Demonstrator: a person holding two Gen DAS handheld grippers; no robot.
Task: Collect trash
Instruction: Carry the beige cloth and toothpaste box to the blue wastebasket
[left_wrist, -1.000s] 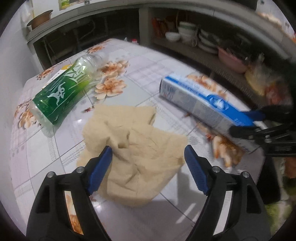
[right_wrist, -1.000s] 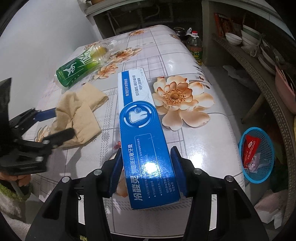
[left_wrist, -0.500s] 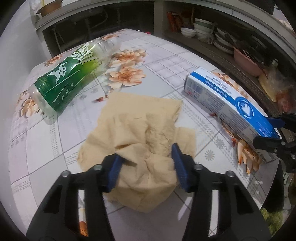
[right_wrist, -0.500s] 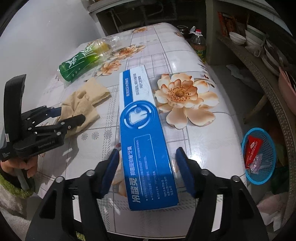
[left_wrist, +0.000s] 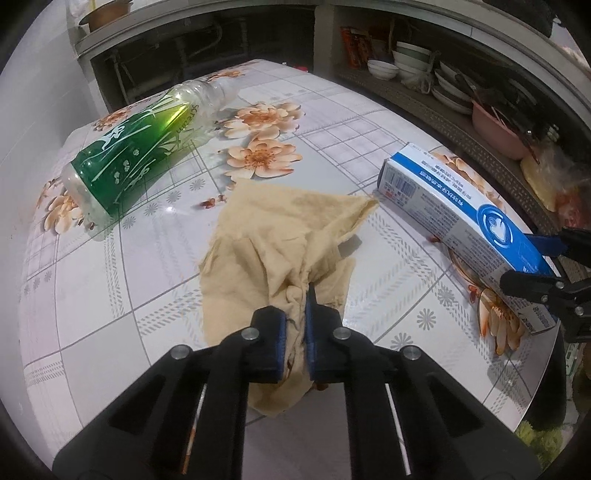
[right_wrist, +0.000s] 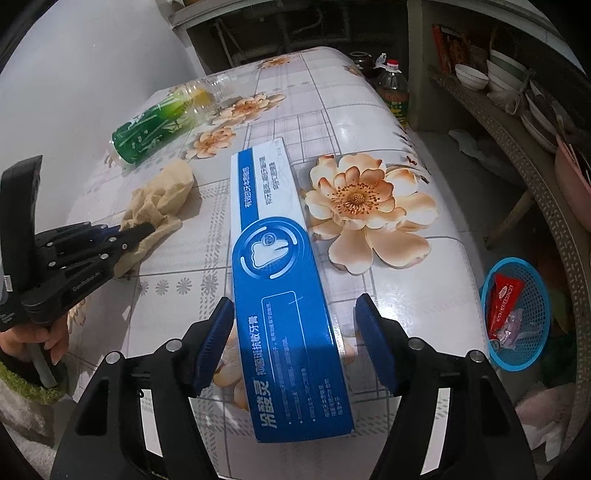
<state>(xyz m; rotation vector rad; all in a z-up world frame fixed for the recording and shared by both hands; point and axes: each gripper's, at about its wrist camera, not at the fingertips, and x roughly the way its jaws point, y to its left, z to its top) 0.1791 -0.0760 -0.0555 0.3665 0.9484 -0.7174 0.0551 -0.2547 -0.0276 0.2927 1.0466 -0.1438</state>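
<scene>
Left wrist view: our left tool (left_wrist: 295, 325) is closing on the crumpled beige cloth (left_wrist: 284, 236); our right tool (right_wrist: 295, 339), jaws wide, straddles the long blue-and-white cardboard box (right_wrist: 280, 280) on the floral tabletop (right_wrist: 406, 288).

The blue and white toothpaste box (right_wrist: 291, 295) carries large white Chinese characters along its near end, reading "冷酸灵" and beside them "抑菌斑抗敏牙膏"; the smaller lines of Chinese print on it are too fine to read. A barcode (left_wrist: 402, 184) stands on its white end panel, digits illegible. The green label of the plastic bottle (left_wrist: 147, 147) bears the word "Scream". The left tool's (right_wrist: 147, 230) black arm has pale lettering, too small to make out.
</scene>
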